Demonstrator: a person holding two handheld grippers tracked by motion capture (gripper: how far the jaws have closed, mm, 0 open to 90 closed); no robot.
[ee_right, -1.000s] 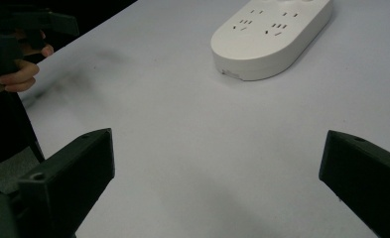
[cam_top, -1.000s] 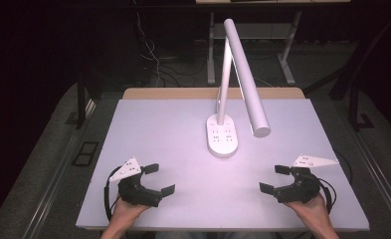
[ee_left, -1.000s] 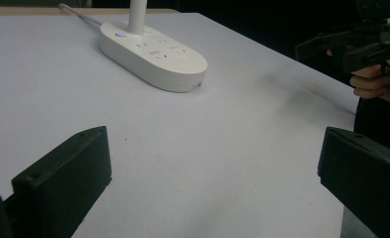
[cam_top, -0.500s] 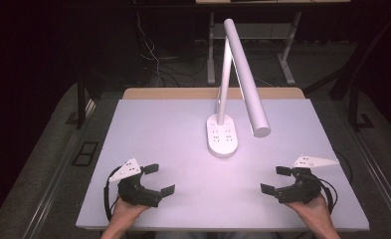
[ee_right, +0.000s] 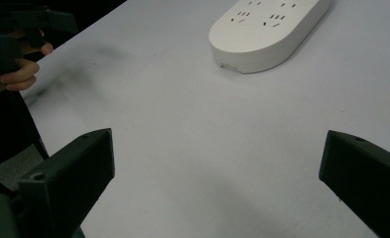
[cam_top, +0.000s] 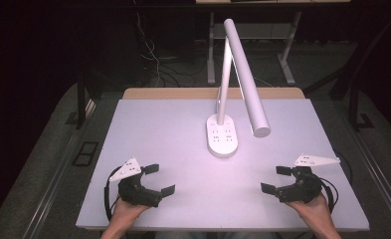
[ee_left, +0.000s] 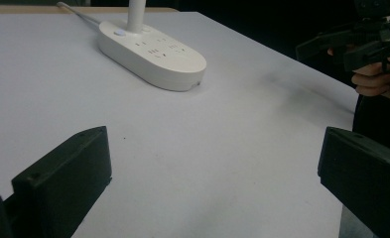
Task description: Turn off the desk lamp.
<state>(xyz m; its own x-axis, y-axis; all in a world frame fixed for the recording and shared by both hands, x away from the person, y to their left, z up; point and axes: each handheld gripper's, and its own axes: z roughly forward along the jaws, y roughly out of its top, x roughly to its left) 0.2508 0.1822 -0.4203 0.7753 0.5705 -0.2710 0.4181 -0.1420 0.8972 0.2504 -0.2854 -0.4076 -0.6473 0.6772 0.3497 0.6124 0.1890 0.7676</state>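
- Left tool (cam_top: 155, 179) rests low over the near left part of the bench (cam_top: 148, 129), held from below by the person's left hand (cam_top: 126, 214); its two black jaws stand wide apart with nothing between them.
- Right tool (cam_top: 275, 179) sits over the near right part of the bench, gripped by the right hand (cam_top: 315, 211); its jaws are likewise spread and grasp nothing.
- Both tools point inward toward the middle of the bench, well apart from each other, each carrying a grey three-cornered plate on top.
- Desk lamp (cam_top: 238, 74), the nearest thing to either tool, stands at mid-bench, slightly toward the far side and between the two tools.
- Its white oval base (cam_top: 222, 141) lies flat on the bench, with small sockets on its top face; a slim post rises from the far end of the base, and the long tube head slants down toward the right.
- From the left gripper view the base (ee_left: 150, 52) lies ahead, apart from the jaws; the right gripper view shows it (ee_right: 267, 27) ahead too, untouched.
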